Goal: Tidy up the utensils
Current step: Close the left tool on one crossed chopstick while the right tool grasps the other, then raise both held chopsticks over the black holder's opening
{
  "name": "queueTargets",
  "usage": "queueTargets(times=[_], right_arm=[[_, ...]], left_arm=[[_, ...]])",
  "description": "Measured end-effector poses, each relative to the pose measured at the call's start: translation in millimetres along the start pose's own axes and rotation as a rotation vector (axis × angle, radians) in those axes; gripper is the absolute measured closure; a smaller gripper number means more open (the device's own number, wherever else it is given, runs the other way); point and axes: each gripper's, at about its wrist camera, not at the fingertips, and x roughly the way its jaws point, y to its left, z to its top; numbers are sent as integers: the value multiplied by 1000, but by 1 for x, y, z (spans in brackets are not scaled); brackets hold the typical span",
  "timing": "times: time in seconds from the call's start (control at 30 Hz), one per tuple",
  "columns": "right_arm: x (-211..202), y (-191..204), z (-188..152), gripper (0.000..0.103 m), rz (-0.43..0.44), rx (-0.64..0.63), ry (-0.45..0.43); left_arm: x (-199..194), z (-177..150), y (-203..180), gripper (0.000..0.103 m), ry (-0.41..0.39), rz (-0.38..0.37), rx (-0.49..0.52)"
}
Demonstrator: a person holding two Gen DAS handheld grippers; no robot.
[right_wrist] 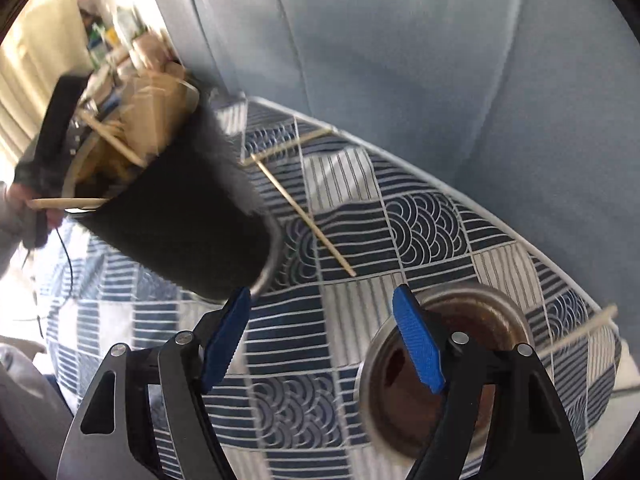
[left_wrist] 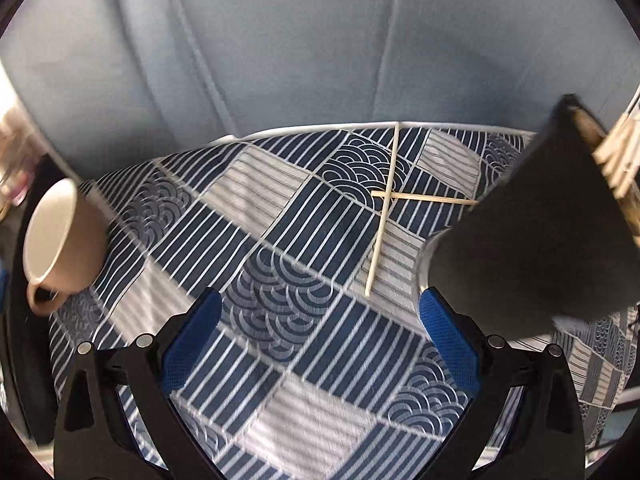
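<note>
The bench [left_wrist: 304, 408] is covered with a cloth in dark blue and white, with stripes and wave patterns, and a pale blue curtain [left_wrist: 280, 40] hangs behind it; two wooden chopsticks [left_wrist: 382, 216] lie crossed on the cloth near the far edge, one long and nearly upright in the left wrist view, the other lying across it. The left gripper [left_wrist: 320, 344] points down at the cloth, its jaws are spread wide and nothing is between them; at the left edge of this view a beige mug [left_wrist: 60, 240] lies tilted, its opening turned toward the camera. At the right stands a black utensil holder [left_wrist: 532, 240], blurred, with wooden utensils [left_wrist: 616, 160] rising out of its top; its lower part is just beside the right blue pad. In the right wrist view the right gripper [right_wrist: 322, 340] also has its jaws spread with only cloth between them; the same black holder is at the upper left, just beside the left pad; a round metal cup [right_wrist: 460, 312] with a dark inside stands behind the right pad; one more chopstick [right_wrist: 580, 330] lies near the bench edge at the right.
</note>
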Motion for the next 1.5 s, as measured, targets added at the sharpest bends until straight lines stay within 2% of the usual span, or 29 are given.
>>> queueTargets(times=[0.17,0.37,0.43,0.5,0.57,0.6,0.67,0.7,0.73,0.77,0.83,0.93,1.1,1.2,1.3,1.4,1.5], right_arm=[[41,-12,19,46,36,-20,96],[79,-2,37,51,30,-96,212],[90,1,41,53,18,-117,242],[96,5,43,54,4,-131,248],[98,7,46,59,-26,-129,255],[98,6,47,61,-35,-107,260],[99,5,46,70,-48,-71,264],[98,7,45,75,-52,-65,266],[98,8,45,89,-55,-57,271],[97,9,44,94,-62,-48,276],[97,14,40,97,-75,-26,290],[95,12,32,99,-23,74,313],[73,7,10,99,124,246,287],[53,7,-7,99,205,334,246],[31,7,-22,99,261,409,201],[7,18,-36,99,287,412,160],[-18,26,-45,99,294,401,130]], left_arm=[[26,18,-11,6,15,-16,87],[45,25,-16,14,63,1,155],[53,26,-17,20,93,11,170],[62,25,-21,23,125,17,187],[68,23,-26,25,134,27,209],[68,24,-30,26,113,40,222],[69,24,-28,28,120,20,190],[70,24,-24,36,131,-18,154],[68,24,-23,42,127,-19,140],[67,22,-24,47,125,-19,143],[63,20,-23,74,134,-31,155],[59,15,-23,97,175,-58,128],[54,2,-5,98,239,-127,-21],[44,-15,5,98,234,-137,-74],[32,-30,15,98,222,-190,-139],[12,-46,19,98,210,-211,-178],[-9,-60,24,98,199,-266,-234]])
